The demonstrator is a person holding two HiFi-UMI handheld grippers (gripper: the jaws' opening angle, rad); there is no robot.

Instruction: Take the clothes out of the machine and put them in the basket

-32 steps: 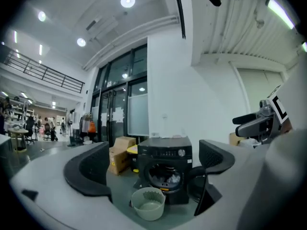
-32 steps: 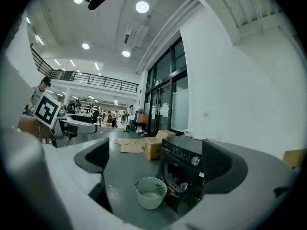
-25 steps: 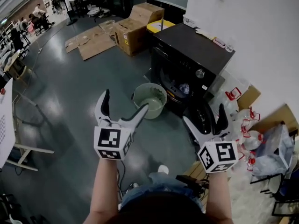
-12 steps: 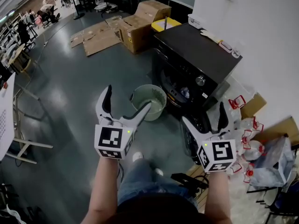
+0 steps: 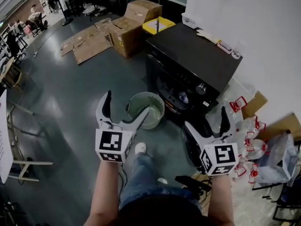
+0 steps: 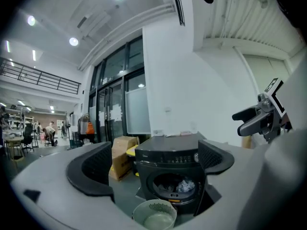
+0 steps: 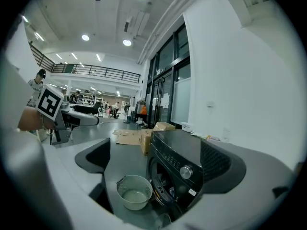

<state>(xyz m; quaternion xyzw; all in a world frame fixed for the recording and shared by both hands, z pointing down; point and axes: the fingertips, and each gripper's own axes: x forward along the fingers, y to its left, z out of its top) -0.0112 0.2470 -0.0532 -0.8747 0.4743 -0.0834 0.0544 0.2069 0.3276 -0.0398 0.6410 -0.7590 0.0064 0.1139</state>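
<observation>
Head view — L gripper, R gripper wide open, empty; clothes in machine, basket beside.

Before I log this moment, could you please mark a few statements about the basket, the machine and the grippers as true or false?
1. The basket stands on the floor in front of the washing machine. True.
2. The basket already holds clothes. False: it is empty, and the clothes lie inside the machine.
3. The left gripper holds a garment. False: its fingers are apart with nothing between them.
4. The right gripper is open and empty. True.
5. The cardboard boxes sit on top of the machine. False: they stand on the floor beyond it.
</observation>
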